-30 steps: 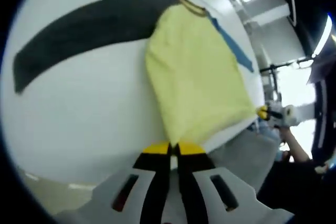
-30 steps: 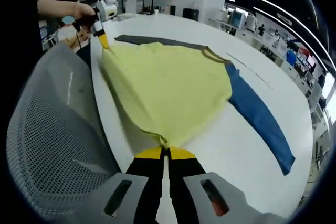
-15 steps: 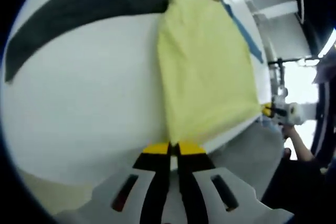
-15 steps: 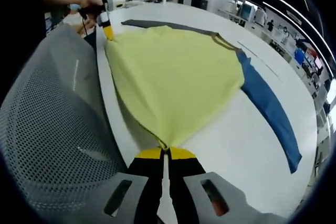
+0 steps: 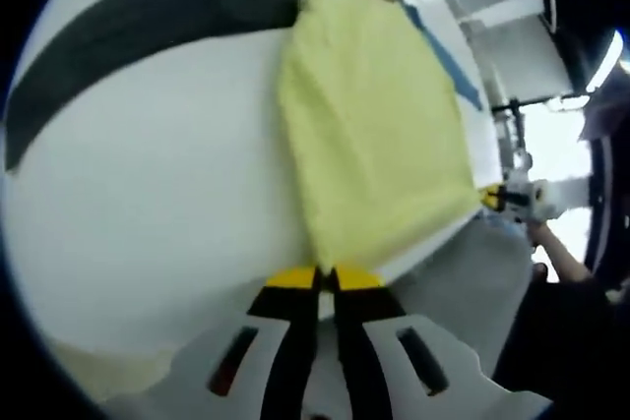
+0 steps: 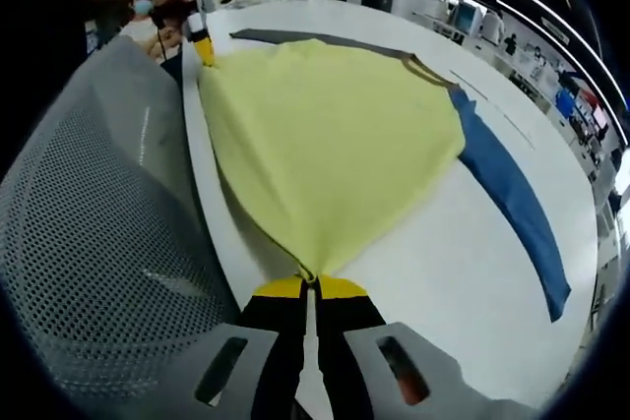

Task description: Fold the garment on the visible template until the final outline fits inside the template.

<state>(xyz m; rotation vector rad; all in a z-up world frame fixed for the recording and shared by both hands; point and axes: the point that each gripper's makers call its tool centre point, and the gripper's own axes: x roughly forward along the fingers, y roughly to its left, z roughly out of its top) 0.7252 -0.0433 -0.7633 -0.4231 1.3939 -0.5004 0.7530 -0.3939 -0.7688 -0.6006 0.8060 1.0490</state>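
Table: white, wide. Shirt lies flat on it, yellow body, blue sleeve, dark sleeve. Cloth looks light, soft, likely sags; best hold at hem corners. Left gripper and right gripper each closed on one corner, hem stretched between.

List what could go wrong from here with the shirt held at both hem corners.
1. The left gripper and right gripper each pinch only a small corner of the yellow shirt; a tug could slip one free.
2. The hem lies along the table edge beside a mesh chair; slack could droop off.
3. The blue sleeve and dark sleeve lie spread wide, so folding may drag them unevenly.
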